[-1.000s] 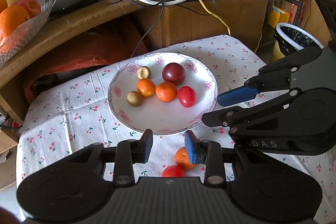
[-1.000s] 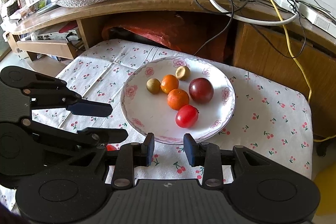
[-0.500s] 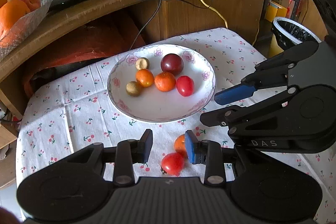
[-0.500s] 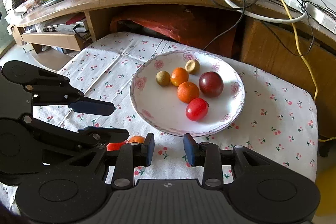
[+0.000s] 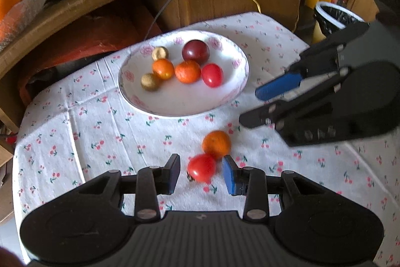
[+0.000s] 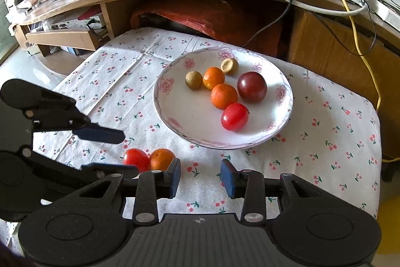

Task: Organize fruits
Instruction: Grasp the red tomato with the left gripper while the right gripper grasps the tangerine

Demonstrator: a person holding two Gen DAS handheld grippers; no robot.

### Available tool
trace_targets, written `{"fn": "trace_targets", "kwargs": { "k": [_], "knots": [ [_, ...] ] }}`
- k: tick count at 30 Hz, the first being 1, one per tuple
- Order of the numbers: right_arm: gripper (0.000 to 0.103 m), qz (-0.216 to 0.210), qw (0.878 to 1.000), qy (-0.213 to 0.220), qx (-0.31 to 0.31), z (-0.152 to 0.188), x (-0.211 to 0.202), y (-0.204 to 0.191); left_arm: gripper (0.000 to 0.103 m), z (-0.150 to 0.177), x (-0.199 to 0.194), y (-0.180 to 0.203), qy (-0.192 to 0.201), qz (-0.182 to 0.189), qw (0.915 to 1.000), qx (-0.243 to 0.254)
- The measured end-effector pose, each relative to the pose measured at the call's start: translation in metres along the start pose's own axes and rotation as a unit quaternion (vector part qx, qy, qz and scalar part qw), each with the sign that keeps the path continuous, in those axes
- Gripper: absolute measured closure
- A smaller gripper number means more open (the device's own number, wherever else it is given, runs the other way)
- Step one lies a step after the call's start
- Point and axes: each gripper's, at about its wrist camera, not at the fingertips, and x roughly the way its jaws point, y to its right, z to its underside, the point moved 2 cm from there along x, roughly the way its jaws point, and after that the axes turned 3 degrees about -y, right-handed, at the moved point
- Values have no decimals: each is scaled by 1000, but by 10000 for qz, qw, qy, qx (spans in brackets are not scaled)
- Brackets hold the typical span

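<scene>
The left gripper [image 5: 201, 173] hangs open around a loose red tomato [image 5: 202, 167] on the tablecloth [image 5: 75, 131], an orange [image 5: 216, 144] touching it, while the open, empty right gripper [image 6: 200, 175] sits near the fruit-filled plate [image 6: 175, 121].

Soft daylight, fisheye warp, motion blur in the left view.

Both views are bright and evenly lit, with light falling from the upper right of the right view: the plate [image 6: 282, 116] casts a soft shadow on its near-left side, and a pale sheen lies on its inner right wall. The plum [image 6: 251, 86] carries a small highlight. In the left view the right hand-held gripper [image 5: 252, 106] is smeared by motion, and the tomato [image 5: 202, 167] between the left hand-held gripper [image 5: 201, 173] fingers is blurred too. The right view is sharper. Straight edges of the counter [image 6: 350, 142] bow outward, and the corners darken to black.
</scene>
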Motion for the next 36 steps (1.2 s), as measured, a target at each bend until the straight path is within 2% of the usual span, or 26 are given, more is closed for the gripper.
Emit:
{"fn": "trace_targets", "kwargs": {
  "k": [14,17,19,36],
  "knots": [
    [68,-207,9997,-130,9,0,5,-3,59,4,25,2,-140,-3,9999,22],
    [65,-223,9997,-138,10,-1,6,-3,63,3,28,0,-128,14,9999,-81],
    [65,-255,9996,-141,10,-1,6,-4,66,2,27,-1,-116,-9,9999,-100],
    [65,-665,9972,-330,-38,-6,30,-20,66,14,12,-13,-201,-161,9995,-160]
  ]
}}
